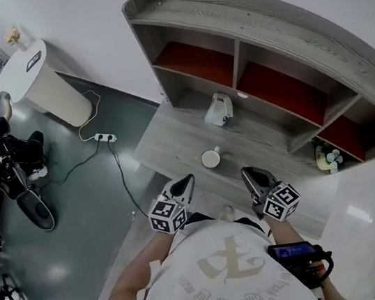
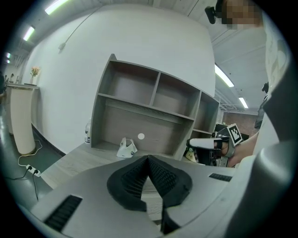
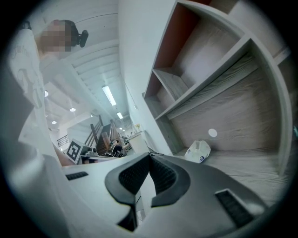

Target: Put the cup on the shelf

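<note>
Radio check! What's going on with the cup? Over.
Left hand-held gripper shut, empty. Right hand-held gripper shut, empty. Cup on desk, untouched. White object near shelf.

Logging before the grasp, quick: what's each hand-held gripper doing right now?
Left hand-held gripper: closed, holding nothing.
Right hand-held gripper: closed, holding nothing.

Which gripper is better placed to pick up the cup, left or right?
Right, narrowly. The cup sits between both shut grippers, about equally near, but its handle points toward the right gripper, away from the left gripper.
</note>
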Motion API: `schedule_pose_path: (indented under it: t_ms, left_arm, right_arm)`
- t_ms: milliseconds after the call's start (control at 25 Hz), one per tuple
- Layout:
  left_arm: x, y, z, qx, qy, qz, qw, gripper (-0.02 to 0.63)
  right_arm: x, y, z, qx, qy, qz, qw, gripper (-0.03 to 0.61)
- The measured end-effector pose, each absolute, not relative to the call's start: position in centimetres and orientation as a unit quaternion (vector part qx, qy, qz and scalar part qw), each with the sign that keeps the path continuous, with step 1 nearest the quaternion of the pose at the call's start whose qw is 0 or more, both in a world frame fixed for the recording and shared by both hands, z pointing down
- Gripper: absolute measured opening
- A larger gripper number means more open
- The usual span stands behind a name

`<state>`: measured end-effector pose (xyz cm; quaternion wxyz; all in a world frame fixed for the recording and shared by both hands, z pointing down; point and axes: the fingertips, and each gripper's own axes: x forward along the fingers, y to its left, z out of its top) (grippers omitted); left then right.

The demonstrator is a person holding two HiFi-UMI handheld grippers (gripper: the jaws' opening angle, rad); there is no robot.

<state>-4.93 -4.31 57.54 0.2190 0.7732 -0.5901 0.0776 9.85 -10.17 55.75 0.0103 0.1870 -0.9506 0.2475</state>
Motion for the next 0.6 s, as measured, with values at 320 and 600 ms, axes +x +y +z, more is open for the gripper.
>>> schedule_pose_path:
  t_ms: [320,600]
  left_arm:
    - [-4.4,-5.3,58.4,0.79,-0.56,0.105,0.227,0.003]
    - [-4.8,-6.7,59.8,0.817,-0.518,0.146,0.205,0.003]
  right_arm:
    - [10.9,-10.0,57.0,0.22,-0.938,0.268,0.016,0.005]
    - [10.4,-10.6,56.9,0.257,-0.928,0.268,0.018,0.005]
